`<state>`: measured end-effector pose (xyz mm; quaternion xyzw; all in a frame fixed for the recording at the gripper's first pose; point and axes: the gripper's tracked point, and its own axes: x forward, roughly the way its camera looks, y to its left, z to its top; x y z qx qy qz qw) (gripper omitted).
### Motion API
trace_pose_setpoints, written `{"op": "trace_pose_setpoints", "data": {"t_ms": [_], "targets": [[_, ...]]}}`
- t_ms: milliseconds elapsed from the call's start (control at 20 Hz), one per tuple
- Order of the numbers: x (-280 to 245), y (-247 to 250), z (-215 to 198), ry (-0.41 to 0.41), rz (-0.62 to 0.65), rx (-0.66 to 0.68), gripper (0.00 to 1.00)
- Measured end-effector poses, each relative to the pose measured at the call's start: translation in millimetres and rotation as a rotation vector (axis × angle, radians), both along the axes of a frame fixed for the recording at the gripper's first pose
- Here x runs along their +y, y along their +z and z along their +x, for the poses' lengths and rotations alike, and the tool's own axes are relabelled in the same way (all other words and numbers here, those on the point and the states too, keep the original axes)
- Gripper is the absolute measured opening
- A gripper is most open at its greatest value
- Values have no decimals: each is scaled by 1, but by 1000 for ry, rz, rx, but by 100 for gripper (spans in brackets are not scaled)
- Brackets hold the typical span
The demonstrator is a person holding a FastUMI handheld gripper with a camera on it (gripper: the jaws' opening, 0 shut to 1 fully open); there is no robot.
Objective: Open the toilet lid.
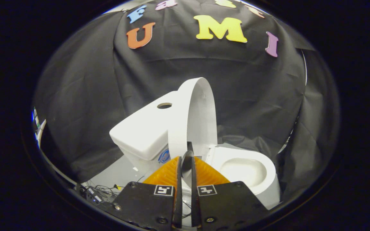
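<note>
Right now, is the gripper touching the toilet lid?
Cannot tell. In the gripper view the gripper has its fingers nearly closed right at the raised toilet lid's lower edge, but overlap hides whether they press it.

Raised lid (193, 118) blocks straight ahead of nearly closed gripper (186, 160), tank (145, 128) obstructs left, open room right above bowl (246, 170), cables (100, 191) near left.

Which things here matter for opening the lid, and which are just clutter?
Job: toilet lid, raised upright against the tank; bowl exposed; gripper, fingers nearly closed just before the lid's lower edge.
Clutter: cables and small electronics on the floor.
</note>
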<state>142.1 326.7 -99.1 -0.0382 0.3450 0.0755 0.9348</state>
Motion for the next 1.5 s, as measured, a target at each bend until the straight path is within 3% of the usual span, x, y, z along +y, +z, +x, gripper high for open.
{"op": "trace_pose_setpoints", "data": {"t_ms": [350, 500, 600, 750, 800, 850, 950, 1300, 1500], "targets": [[15, -4, 1, 42, -24, -16, 15], [11, -4, -3, 106, -84, -24, 15], [8, -4, -6, 134, -59, -13, 18], [11, 6, -20, 175, 94, -2, 34], [5, 12, -21, 174, 106, -14, 39], [-4, 17, -22, 175, 89, -27, 52], [-25, 30, -25, 174, 38, -76, 69], [-100, 92, -36, 105, 11, -285, 96], [-146, 105, -47, 51, 2, -369, 99]]}}
